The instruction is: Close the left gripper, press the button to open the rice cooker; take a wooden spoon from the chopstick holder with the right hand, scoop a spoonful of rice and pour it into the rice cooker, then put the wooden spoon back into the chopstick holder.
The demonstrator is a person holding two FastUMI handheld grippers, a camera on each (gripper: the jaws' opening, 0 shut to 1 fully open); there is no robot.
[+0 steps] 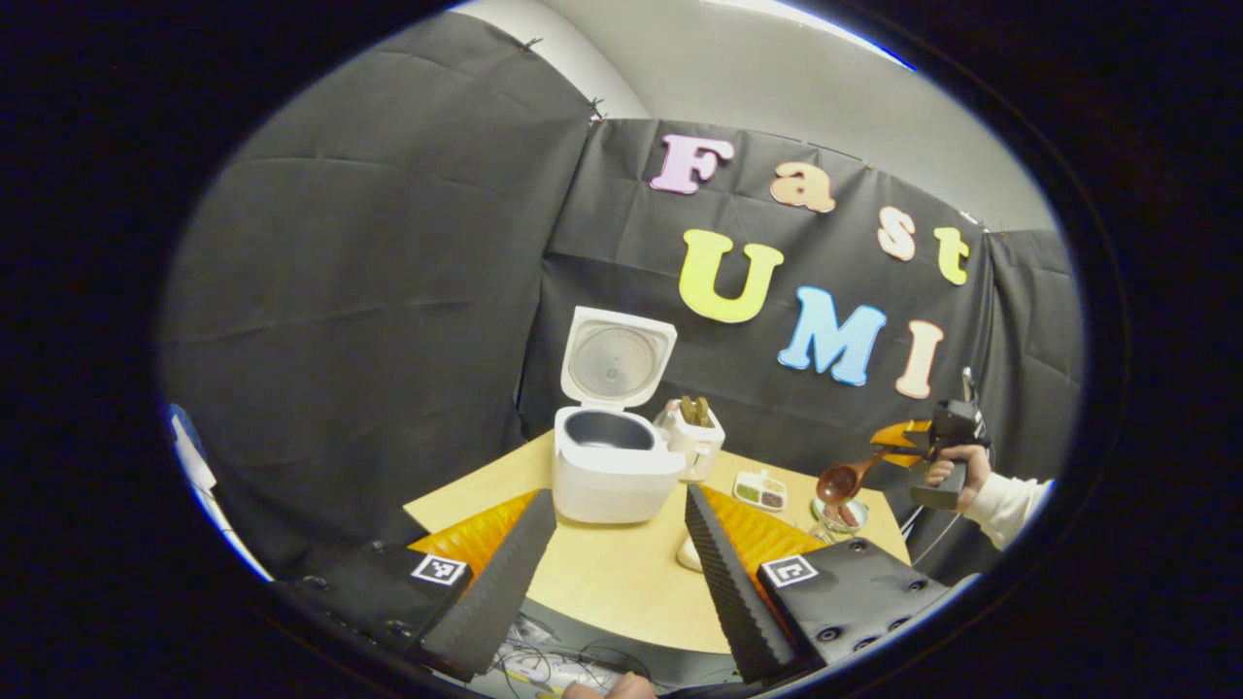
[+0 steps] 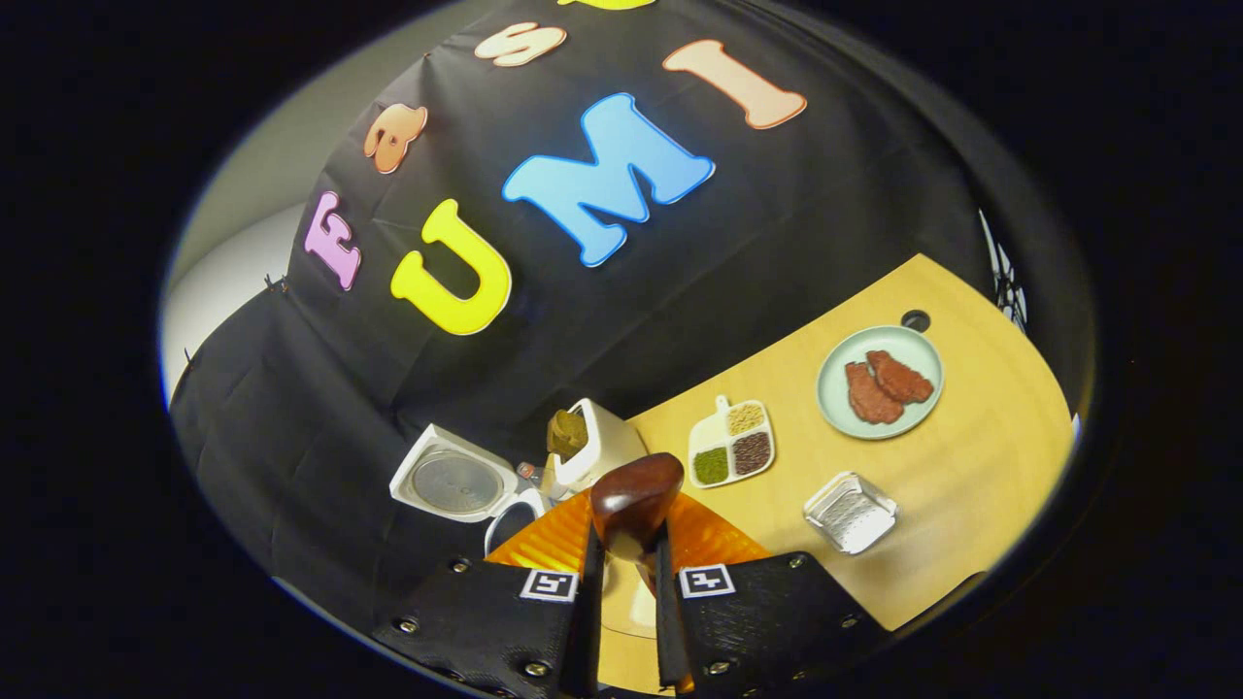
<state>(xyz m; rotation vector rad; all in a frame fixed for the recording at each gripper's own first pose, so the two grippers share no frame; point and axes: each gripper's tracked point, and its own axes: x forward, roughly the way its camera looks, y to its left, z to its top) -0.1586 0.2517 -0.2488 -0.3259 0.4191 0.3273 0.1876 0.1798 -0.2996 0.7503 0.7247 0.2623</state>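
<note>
The white rice cooker [image 1: 612, 466] stands on the table with its lid [image 1: 617, 359] raised and the dark pot showing. Right beside it is the white chopstick holder [image 1: 694, 437] with utensils sticking out. My left gripper [image 1: 619, 497] is open just in front of the cooker, nothing between its fingers. In the right gripper view my right gripper [image 2: 628, 553] is shut on the handle of the brown wooden spoon [image 2: 636, 500]. The spoon's bowl points toward the chopstick holder [image 2: 597, 442] and the cooker lid [image 2: 453, 481]. From the left, the spoon [image 1: 843, 481] hangs above the table's right part.
A divided dish of grains [image 2: 731, 442] lies right of the holder. Further right are a pale green plate [image 2: 825, 408] with meat slices and a small clear ribbed container [image 2: 850, 512]. A hand in a white sleeve [image 1: 1005, 505] holds the right gripper. The table edge [image 1: 621, 636] is close.
</note>
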